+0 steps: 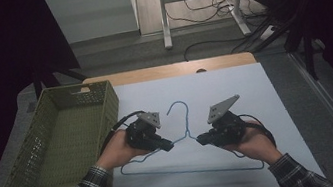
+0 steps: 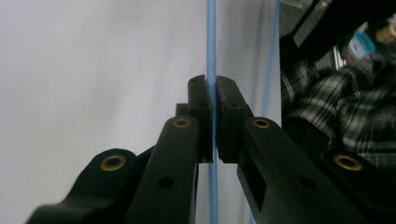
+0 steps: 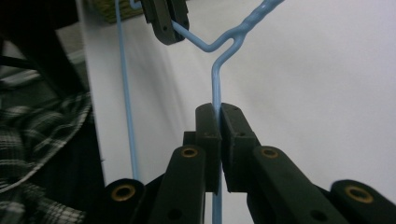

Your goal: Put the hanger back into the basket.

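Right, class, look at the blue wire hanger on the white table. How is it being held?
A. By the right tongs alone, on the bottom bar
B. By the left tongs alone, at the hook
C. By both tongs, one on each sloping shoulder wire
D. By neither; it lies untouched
C: the left tongs and the right tongs are each shut on a shoulder wire of the blue wire hanger, either side of its neck.
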`<action>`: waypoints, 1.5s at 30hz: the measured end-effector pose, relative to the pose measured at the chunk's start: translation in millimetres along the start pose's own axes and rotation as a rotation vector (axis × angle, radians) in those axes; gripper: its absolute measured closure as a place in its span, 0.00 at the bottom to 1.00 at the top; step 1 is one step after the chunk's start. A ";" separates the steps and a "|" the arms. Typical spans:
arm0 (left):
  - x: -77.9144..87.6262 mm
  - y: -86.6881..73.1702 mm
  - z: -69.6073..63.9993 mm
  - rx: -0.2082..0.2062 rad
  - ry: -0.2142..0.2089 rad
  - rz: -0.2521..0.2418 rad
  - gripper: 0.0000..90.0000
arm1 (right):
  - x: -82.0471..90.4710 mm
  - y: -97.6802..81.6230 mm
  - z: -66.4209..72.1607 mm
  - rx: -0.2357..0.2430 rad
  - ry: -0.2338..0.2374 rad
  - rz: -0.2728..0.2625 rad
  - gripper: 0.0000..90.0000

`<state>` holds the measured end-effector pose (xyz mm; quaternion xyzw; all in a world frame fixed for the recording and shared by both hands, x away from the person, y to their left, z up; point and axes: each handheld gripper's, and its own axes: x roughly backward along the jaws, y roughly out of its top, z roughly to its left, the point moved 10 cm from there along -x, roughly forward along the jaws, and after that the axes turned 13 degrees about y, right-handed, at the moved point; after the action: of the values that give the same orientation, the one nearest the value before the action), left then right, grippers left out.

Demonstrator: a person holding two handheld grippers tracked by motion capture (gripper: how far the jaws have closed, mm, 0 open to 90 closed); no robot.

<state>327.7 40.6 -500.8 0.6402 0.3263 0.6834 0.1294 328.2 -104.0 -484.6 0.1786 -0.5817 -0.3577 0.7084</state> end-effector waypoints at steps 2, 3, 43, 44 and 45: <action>4.3 2.0 -3.4 0.014 -0.019 -0.020 0.97 | 2.3 0.9 -1.7 -0.004 0.003 -0.029 0.92; 6.4 2.5 -4.0 0.025 -0.025 -0.020 0.97 | 3.1 1.4 -1.9 -0.009 0.006 -0.039 0.88; 145.5 -34.4 66.4 0.351 0.409 -0.308 0.97 | 53.7 -28.4 -3.2 -0.127 -0.139 -0.214 0.41; 149.3 -37.8 67.4 0.360 0.414 -0.310 0.97 | 53.6 -29.2 -2.5 -0.127 -0.139 -0.215 0.41; 156.0 -43.9 69.8 0.367 0.439 -0.314 0.97 | 53.3 -29.6 -2.1 -0.127 -0.138 -0.216 0.41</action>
<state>361.2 186.0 -406.6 0.4322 0.5589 0.7065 0.0420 324.9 -162.5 -467.8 0.1702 -0.5825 -0.4795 0.6340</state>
